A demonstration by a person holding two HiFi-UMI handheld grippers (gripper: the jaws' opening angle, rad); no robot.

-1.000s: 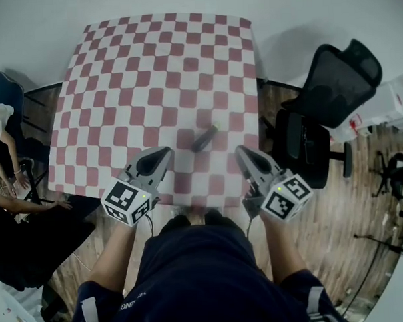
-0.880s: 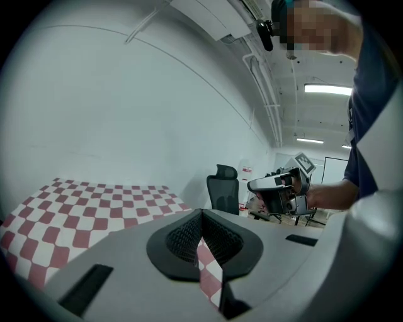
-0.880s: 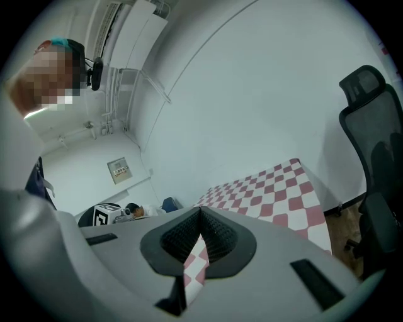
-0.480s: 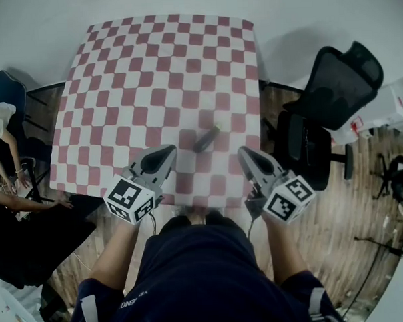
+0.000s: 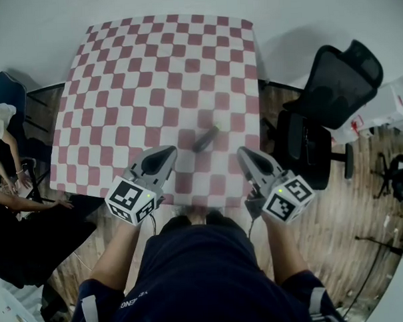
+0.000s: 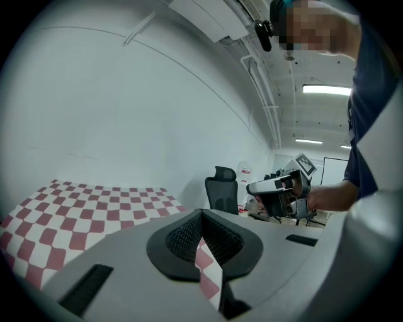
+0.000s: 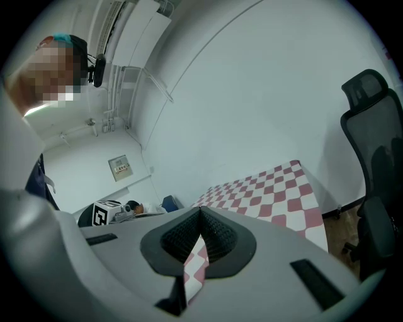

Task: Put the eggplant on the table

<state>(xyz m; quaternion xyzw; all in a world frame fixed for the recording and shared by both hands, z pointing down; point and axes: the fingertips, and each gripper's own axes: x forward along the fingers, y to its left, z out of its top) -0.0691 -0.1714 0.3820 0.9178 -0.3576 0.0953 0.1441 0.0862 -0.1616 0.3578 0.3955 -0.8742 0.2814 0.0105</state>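
Left gripper (image 5: 166,154) and right gripper (image 5: 244,152): parked side by side above the near edge of the checkered table (image 5: 151,66), jaws fully together, nothing gripped; judged a rest pose with placement done. Eggplant (image 5: 206,139): lying on the cloth just beyond both tips, between them, touching neither, towards the right edge

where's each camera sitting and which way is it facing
Head view: on the person's head, looking steeply down at the checkered table, eggplant, forearms, torso.
Left gripper view: on the left hand-held gripper, looking along shut jaws; right hand-held gripper shows.
Right gripper view: rides that one, facing the wall along shut jaws.
Shared: table, office chair.
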